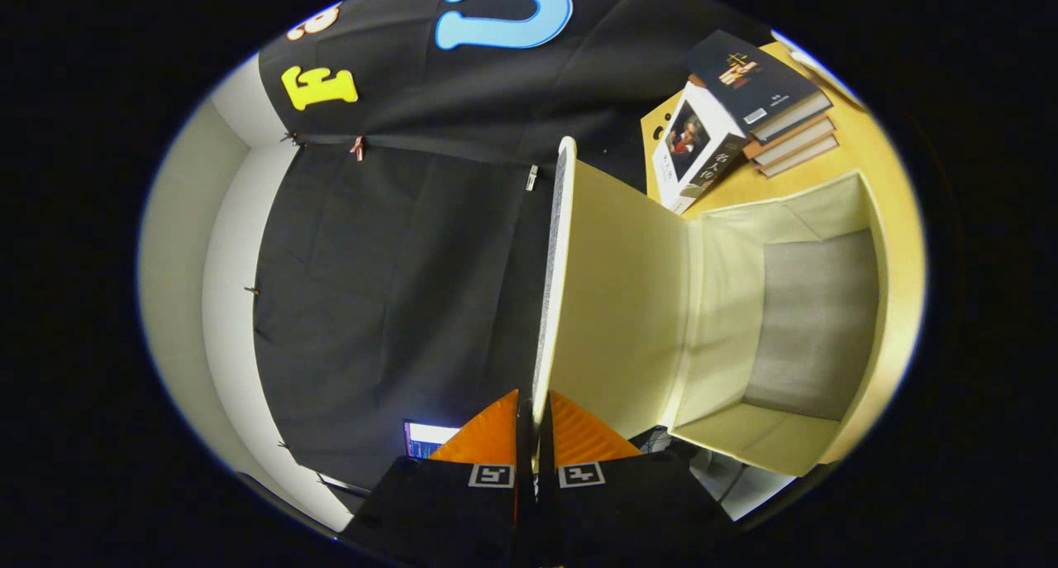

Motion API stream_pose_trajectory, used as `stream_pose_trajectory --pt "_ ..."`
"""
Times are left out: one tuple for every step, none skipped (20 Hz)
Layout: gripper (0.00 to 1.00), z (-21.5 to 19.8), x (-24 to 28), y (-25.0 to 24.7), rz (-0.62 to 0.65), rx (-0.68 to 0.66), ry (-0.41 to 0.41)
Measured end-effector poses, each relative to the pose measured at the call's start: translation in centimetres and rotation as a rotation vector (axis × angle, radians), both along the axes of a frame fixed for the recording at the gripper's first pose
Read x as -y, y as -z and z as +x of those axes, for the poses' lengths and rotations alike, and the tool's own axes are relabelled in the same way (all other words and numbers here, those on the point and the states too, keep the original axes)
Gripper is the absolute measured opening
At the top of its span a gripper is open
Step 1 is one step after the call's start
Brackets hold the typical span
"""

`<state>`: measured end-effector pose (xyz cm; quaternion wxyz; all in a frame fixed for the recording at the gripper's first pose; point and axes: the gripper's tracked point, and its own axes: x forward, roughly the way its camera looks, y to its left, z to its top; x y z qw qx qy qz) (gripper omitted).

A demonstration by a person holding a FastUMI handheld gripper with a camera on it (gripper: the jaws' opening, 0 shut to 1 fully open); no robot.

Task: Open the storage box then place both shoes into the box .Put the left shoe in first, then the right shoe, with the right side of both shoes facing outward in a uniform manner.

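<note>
— What's the biggest thing we see here?

— The table, a yellow wooden top. On it sits the storage box, pale cream, open, with its grey inside bare and facing us.

— And the lid?

— The lid is swung out from the box's near wall and stands edge-on to us. Its thin rim runs straight ahead from the fingertips, and its cream inner face looks toward the box.

— So where is the box relative to our gripper?

— Beyond the fingers and off to one side, joined to us by the lid.

— What are the fingers doing?

— Our gripper is clenched on the lid: both fingers press on its edge, one on each face, almost no gap between them.

— Anything smaller?

— A stack of books toward the table's far corner, past the box, with one white-covered book leaning against the stack.
</note>
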<state>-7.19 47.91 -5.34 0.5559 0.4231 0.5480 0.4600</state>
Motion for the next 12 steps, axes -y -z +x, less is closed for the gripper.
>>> stream_pose_trajectory --pt "0.05 -0.3 -1.2 -0.1 -0.007 0.006 -0.006" --pt "0.05 -0.6 -2.4 -0.2 -0.013 0.008 -0.01" --pt "0.05 -0.7 -3.6 -0.3 -0.011 0.017 -0.011" --pt "0.05 -0.8 -4.9 -0.1 -0.017 0.021 -0.008" --pt "0.05 -0.9 -6.0 0.0 -0.022 0.02 -0.002" --pt "0.06 -1.0 -6.8 0.1 -0.022 0.018 -0.002" --pt "0.07 -1.1 -7.5 0.2 -0.025 0.016 -0.003" --pt "0.07 -1.1 -8.1 0.5 -0.03 0.018 -0.002" --pt "0.07 -1.2 -8.6 0.6 -0.035 0.023 0.001" --pt "0.07 -1.3 -8.9 0.8 -0.039 0.024 -0.003" --pt "0.07 -1.7 -9.1 0.9 -0.042 0.025 -0.008" --pt "0.07 -1.8 -9.2 1.1 -0.045 0.03 -0.013"
